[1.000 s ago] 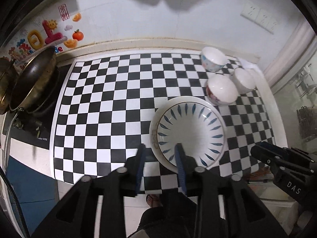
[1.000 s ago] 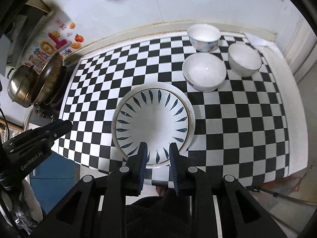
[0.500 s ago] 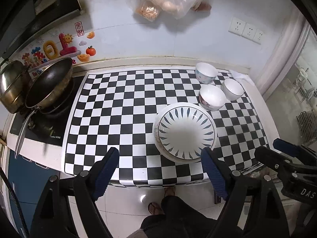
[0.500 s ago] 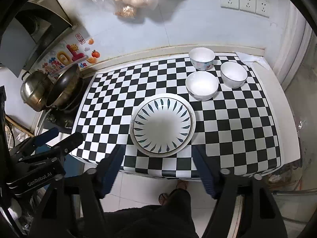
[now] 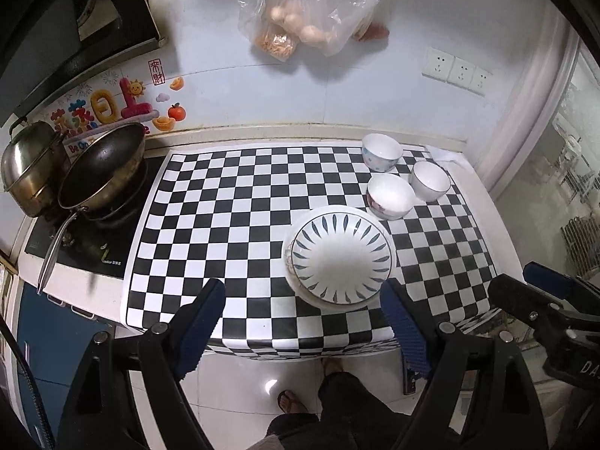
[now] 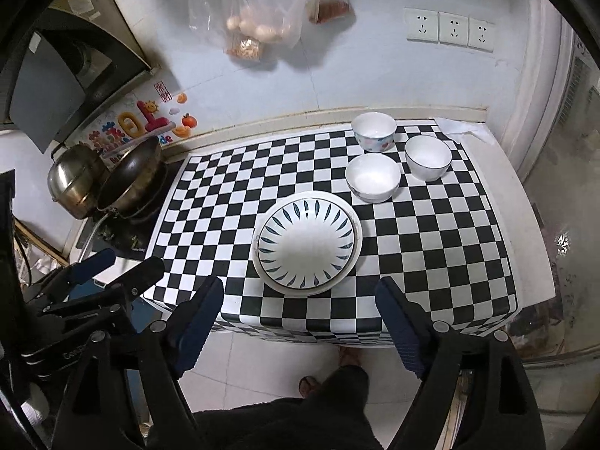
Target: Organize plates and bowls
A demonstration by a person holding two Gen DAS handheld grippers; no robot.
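A blue-leaf plate lies stacked on a white plate on the checkered counter. Three white bowls stand at the back right: one with a flower print, one with a dark rim line, and one nearest the plates. My left gripper hangs open above the counter's front edge, holding nothing. My right gripper is beside it, its jaws opening with nothing between them. Both are apart from the plates.
A wok and a steel pot sit on a cooktop at the left. A plastic bag of eggs hangs on the wall above. The person's leg and sandalled foot are on the tiled floor below the counter's front edge.
Both grippers had narrow jaws at the plate's near rim a second ago. They have spread wide and drawn back and up from the counter. The plate stack has stayed where it was.
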